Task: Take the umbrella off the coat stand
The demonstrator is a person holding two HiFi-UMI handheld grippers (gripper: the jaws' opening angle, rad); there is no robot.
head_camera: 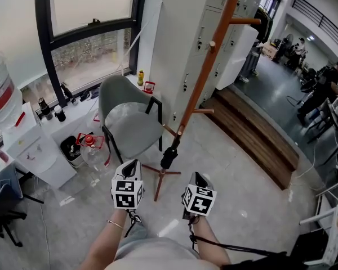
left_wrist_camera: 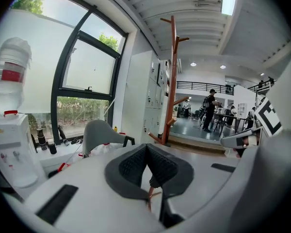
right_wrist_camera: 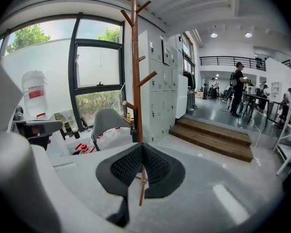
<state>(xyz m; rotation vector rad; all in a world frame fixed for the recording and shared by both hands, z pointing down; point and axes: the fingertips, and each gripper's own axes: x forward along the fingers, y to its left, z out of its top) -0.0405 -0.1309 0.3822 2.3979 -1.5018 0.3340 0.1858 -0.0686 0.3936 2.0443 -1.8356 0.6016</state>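
One grey chair near centre; water dispenser at nine o'clock; lockers at twelve; wooden step at three.

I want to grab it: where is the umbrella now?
Head view, centre: the umbrella hangs low on the coat stand, just right of the grey chair.

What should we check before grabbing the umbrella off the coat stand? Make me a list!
1. Umbrella on the coat stand: ok, hanging low on it.
2. Left claw open: not ok, shut and empty.
3. Right claw open: not ok, shut and empty.
4. Claws at the umbrella: not ok, both short of it.
5. Chair out of the way: ok, it stands off to the side in the head view.
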